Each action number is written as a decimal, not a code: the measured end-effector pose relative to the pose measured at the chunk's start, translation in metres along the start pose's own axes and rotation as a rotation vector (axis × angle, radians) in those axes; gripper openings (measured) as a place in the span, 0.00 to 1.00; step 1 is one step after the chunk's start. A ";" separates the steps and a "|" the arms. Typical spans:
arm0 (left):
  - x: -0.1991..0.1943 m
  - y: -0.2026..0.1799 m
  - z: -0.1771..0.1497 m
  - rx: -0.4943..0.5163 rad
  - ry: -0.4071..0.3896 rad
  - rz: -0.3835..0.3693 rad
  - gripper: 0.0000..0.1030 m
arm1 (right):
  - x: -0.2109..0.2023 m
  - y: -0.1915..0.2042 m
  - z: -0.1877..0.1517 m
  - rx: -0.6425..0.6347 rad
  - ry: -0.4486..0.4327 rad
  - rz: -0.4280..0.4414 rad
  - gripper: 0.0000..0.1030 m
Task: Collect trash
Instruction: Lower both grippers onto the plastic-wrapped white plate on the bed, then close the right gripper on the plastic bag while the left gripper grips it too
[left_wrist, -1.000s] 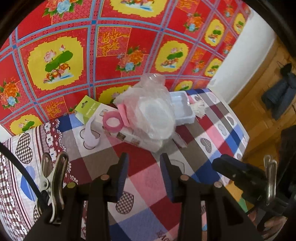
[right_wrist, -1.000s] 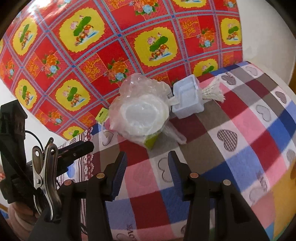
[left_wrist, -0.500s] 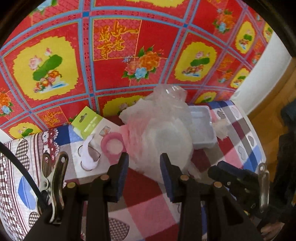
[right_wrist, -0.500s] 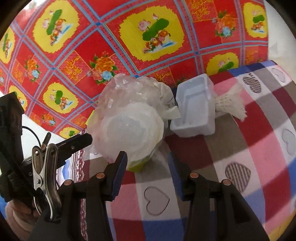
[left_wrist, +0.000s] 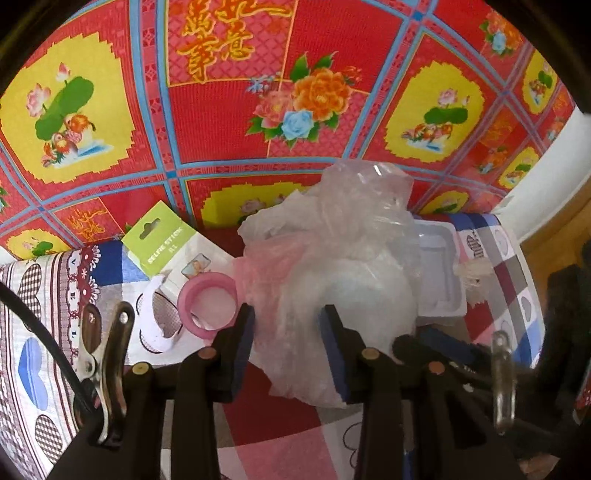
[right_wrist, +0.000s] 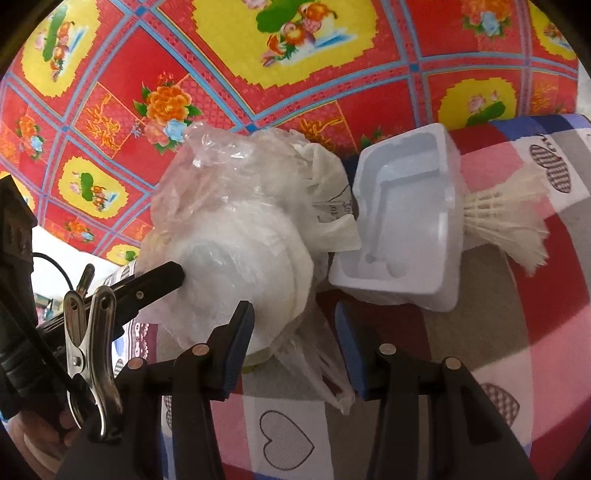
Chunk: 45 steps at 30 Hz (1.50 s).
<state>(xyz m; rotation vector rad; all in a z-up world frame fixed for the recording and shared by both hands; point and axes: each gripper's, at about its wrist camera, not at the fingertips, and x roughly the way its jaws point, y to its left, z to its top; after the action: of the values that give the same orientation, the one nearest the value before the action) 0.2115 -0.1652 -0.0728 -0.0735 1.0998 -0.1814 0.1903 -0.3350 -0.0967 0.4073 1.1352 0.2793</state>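
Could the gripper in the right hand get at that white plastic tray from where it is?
Probably yes. The white plastic tray lies just beyond the right gripper, slightly to its right, with bare tablecloth between. The bagged trash bundle sits to the left, not across the path.

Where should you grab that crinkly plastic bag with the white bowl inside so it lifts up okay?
Probably by the scrunched top of the plastic bag, coming down from above. That part is loose, bunched film, thin enough to pinch, while the white bowl inside bulges round and looks wider than either gripper's gap. The left gripper, jaws opening, straddles the loose lower film; the right gripper is beside the bowl.
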 end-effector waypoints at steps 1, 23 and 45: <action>0.001 0.000 0.000 -0.006 0.000 -0.001 0.38 | 0.002 0.000 0.001 -0.005 0.000 0.010 0.45; -0.034 -0.010 -0.024 0.036 -0.011 -0.133 0.26 | -0.020 0.036 -0.022 -0.084 -0.032 0.075 0.43; -0.055 0.038 -0.112 0.003 0.107 -0.079 0.27 | -0.004 0.070 -0.101 -0.215 0.134 0.009 0.43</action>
<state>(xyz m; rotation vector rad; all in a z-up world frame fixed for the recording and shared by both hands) 0.0912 -0.1142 -0.0807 -0.1058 1.2038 -0.2607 0.0953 -0.2567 -0.0983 0.2058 1.2202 0.4377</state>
